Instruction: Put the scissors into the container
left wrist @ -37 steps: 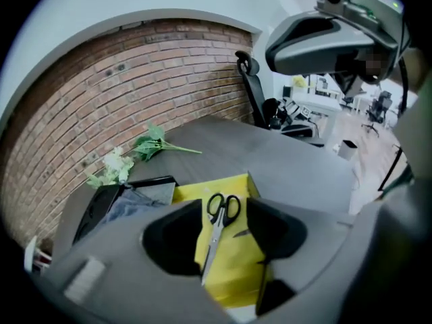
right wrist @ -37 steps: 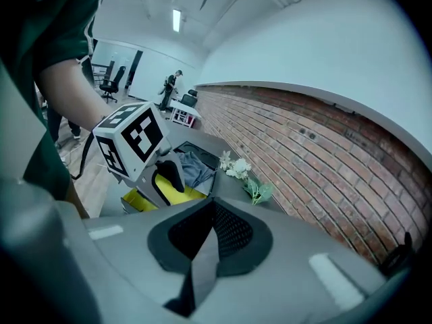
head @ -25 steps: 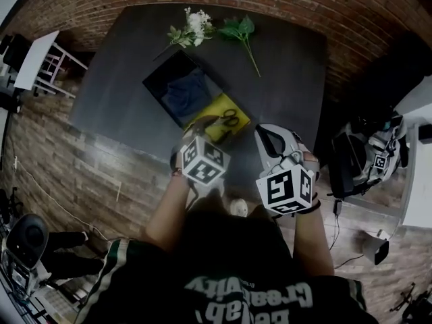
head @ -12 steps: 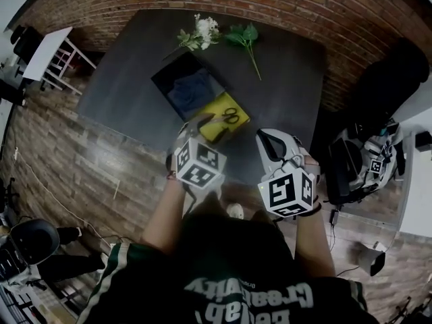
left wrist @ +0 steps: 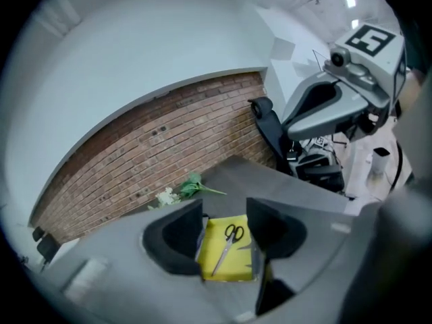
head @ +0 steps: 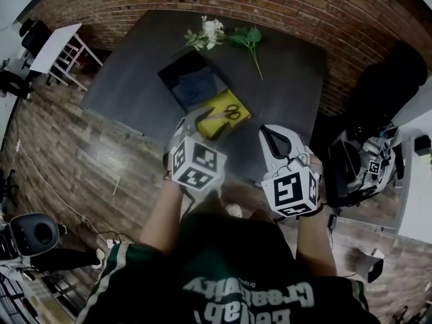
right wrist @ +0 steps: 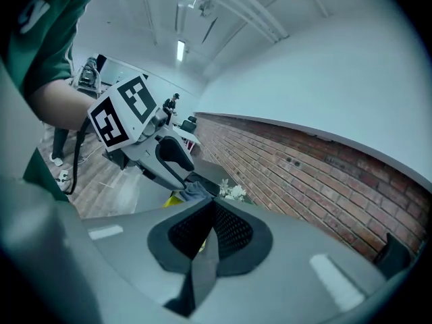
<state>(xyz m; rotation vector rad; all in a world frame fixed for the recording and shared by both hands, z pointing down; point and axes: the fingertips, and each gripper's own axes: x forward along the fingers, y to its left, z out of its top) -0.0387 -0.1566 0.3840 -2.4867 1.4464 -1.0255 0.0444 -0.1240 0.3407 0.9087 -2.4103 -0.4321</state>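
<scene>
A dark grey tabletop stands against a red brick wall, ahead of both pairs of jaws. On it, beyond the left jaws, lies a black rectangular container with a blue cloth inside. A flat yellow rectangular piece adjoins the container's end nearer the jaws. Whether it belongs to the container cannot be told.

The left gripper, a grey tool with a marker cube, is held above the near tabletop edge. Its jaws are spread apart with nothing pinched between them. In the left gripper view the yellow piece shows in the gap between them, lower down. The right gripper, of the same build, is held beside the left one, and its jaws are pressed together on nothing.

The black-handled scissors lie flat on the yellow piece, apart from the left jaws, handles pointing away from them. They are not in the black container.

Far beyond the jaws, near the wall, lie a sprig of white flowers and a green leafy stem.
</scene>
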